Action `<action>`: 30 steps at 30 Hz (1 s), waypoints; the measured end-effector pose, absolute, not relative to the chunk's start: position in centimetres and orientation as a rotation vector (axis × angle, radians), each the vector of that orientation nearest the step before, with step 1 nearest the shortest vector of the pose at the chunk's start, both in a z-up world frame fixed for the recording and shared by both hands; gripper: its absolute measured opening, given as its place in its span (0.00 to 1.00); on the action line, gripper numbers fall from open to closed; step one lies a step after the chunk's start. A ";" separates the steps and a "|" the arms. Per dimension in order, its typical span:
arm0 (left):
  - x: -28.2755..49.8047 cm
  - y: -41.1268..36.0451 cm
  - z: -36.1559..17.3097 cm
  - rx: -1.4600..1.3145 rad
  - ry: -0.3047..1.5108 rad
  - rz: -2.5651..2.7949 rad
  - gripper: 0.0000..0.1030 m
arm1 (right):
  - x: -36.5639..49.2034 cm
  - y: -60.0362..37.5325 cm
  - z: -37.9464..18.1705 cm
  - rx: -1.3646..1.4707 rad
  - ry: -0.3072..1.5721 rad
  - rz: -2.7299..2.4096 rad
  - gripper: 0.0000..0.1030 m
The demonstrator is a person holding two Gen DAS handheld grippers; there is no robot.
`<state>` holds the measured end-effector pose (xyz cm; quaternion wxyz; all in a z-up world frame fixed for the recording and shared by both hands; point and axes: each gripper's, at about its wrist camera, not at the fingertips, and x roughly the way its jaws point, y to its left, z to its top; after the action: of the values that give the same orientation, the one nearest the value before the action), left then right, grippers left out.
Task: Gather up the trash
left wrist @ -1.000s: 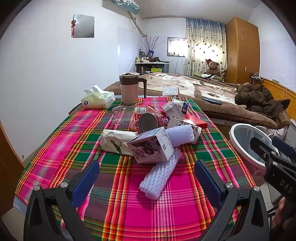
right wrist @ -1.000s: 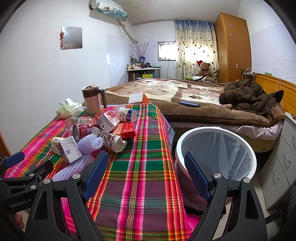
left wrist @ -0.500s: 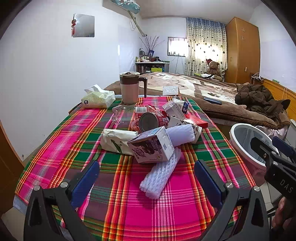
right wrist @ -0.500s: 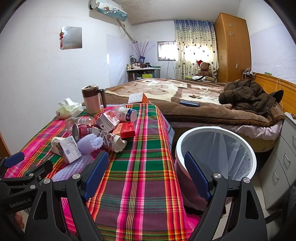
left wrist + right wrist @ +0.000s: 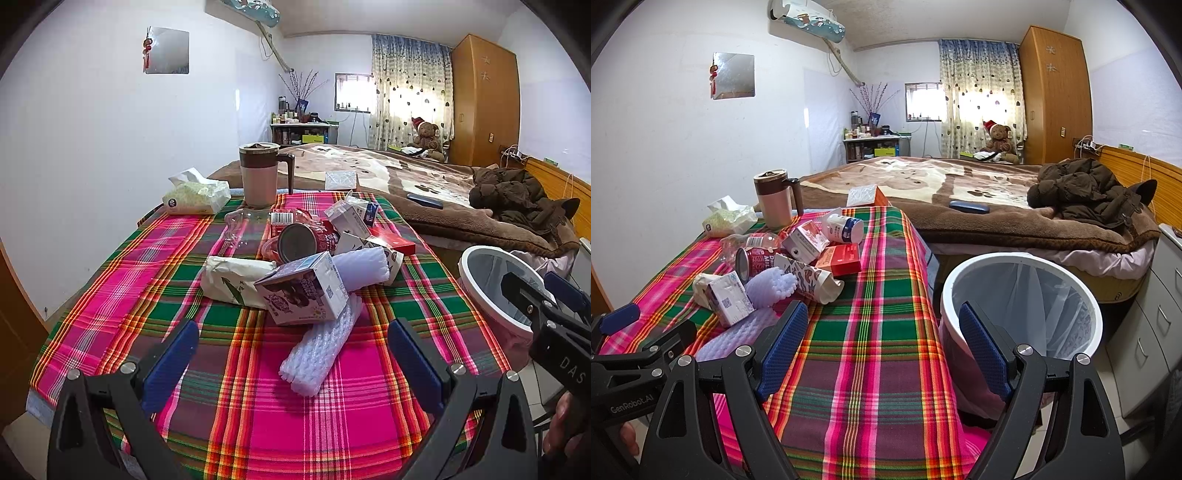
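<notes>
Bedroom, plaid-covered surface (image 5: pixel 110 295) pushed up vs the bed (image 5: pixel 960 192), and a heap of trash mid-cloth: milk carton (image 5: pixel 304 291) on top of a white foam sleeve (image 5: pixel 321 350), a wrapped packet (image 5: pixel 236 277) to its left, tipped can (image 5: pixel 299 243) just behind, red box (image 5: pixel 839 260) w/ more cartons further back. Left gripper (image 5: pixel 291 358) hangs low at the near edge, jaws spread wide, nothing in them. Right gripper (image 5: pixel 882 343) likewise released and empty, lined up betw. cloth edge and the lined bin (image 5: pixel 1023 306) on the floor beside the surface. Nothing collected yet, I'd say. Risk from here: that carton rests on the foam, so pulling the sleeve first prob. topples it (and the can could roll off the edge). Mug (image 5: pixel 260 173) and tissue pack (image 5: pixel 195 192) at the back aren't obviously trash; a sloppy sweep might take them too.
</notes>
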<state>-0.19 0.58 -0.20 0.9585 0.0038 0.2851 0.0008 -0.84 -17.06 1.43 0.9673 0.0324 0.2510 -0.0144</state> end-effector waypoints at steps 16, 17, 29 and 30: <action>-0.1 0.6 -0.2 0.008 0.583 0.002 1.00 | -0.9 -17.1 1.5 0.066 0.508 -0.030 0.83; -0.1 0.6 -0.2 0.008 0.582 0.001 1.00 | -0.8 -17.1 1.5 0.066 0.508 -0.029 0.83; 0.5 0.8 -0.7 0.003 0.600 -0.014 1.00 | -0.5 -17.3 1.3 0.068 0.518 -0.020 0.83; 0.6 0.9 -0.9 0.002 0.609 -0.023 1.00 | -0.3 -17.3 1.3 0.069 0.519 -0.015 0.83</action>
<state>0.62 0.86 -0.88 0.9539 0.0012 0.2999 -0.0114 -0.35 -17.34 1.28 0.9659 0.0342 0.2567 -0.0072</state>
